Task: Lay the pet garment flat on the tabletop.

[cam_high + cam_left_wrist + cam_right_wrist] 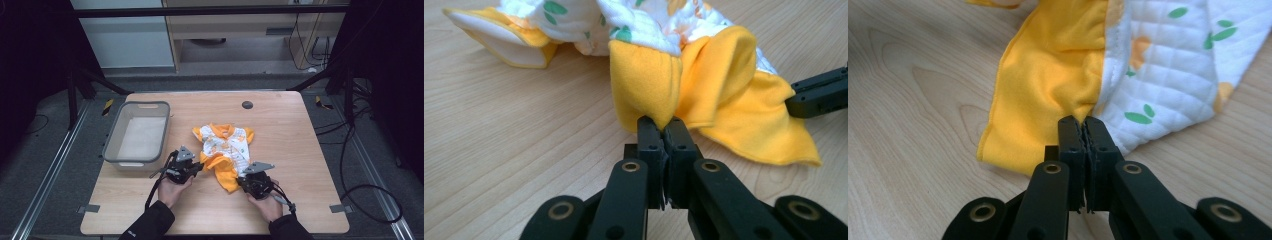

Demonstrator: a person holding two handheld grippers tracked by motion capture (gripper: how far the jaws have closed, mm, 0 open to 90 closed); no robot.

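Garment: I see a small baby outfit (226,152), quilted white with green leaf and orange prints and yellow-orange trim, lying crumpled near the middle of the wooden table (300,150), just right of the grey plastic bin (112,145).
Left tongs: my left gripper (199,166) sits at the outfit's lower left edge; in the left gripper view (663,125) its jaws are clenched on a gathered yellow cuff, the cloth rising straight up out of the tips.
Right tongs: my right gripper (242,180) sits at the outfit's lower right edge; in the right gripper view (1083,122) its jaws are pinched together right at the seam where the yellow band meets the quilted white panel, cloth caught between the tips.
Relation: the outfit lies ahead of both tongs and between them, its yellow hem nearest my hands, collar end farther off.
Far gripper: the right tongs' black jaw pokes in at the right edge of the left gripper view, touching the yellow hem.
Bin: it stands well clear of the cloth.
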